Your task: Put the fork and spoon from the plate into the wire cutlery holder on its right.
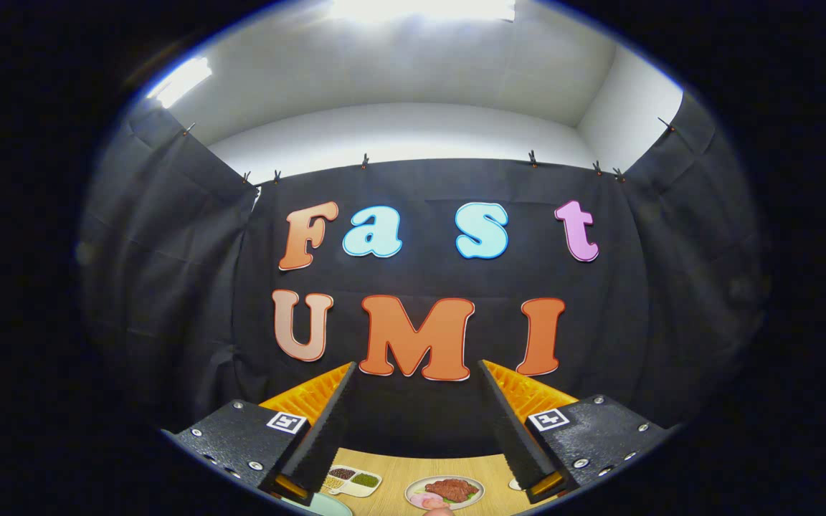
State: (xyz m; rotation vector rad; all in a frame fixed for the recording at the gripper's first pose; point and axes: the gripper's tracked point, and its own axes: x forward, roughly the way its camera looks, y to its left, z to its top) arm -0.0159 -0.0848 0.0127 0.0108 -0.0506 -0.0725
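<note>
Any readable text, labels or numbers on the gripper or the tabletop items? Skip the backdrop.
gripper, fingers open, holding nothing: no words or numbers.
square marker, one like it on each finger's base: coded pattern, no characters to read.
plate of food and divided dish, between the fingers on the table: no print seen; too small to be sure.

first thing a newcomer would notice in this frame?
The gripper itself: its two fingers stand wide apart with nothing between them, raised toward the black cloth wall under bright ceiling lights. Far below, between the fingers, lies a strip of wooden table with a plate of food and, toward the left finger, a divided dish of beans.
</note>
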